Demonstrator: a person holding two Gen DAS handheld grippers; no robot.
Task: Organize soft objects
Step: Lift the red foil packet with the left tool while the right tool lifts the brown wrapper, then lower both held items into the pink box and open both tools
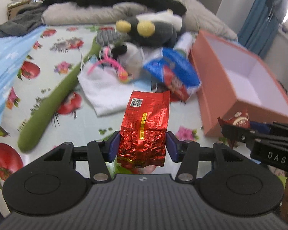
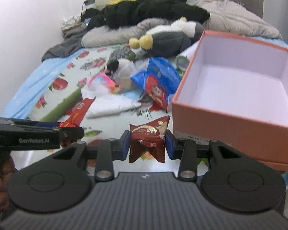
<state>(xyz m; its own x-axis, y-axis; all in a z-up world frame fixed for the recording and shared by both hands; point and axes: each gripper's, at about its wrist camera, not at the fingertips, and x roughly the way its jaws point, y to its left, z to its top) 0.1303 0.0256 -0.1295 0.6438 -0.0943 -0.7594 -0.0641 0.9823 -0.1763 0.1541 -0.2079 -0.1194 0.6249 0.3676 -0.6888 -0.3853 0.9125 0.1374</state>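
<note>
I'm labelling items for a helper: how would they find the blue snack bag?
Start at the open pink box on the bed. Just left of its near corner lies the blue snack bag, in front of the grey plush. It alone is blue with a red panel.

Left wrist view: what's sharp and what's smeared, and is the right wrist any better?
Left wrist view: red foil pack in the left claw is crisp, with foil glints; blue bag and box edge are motion-smeared. Right wrist view: brown packet is sharp; bed clutter is soft and edges bend.
</note>
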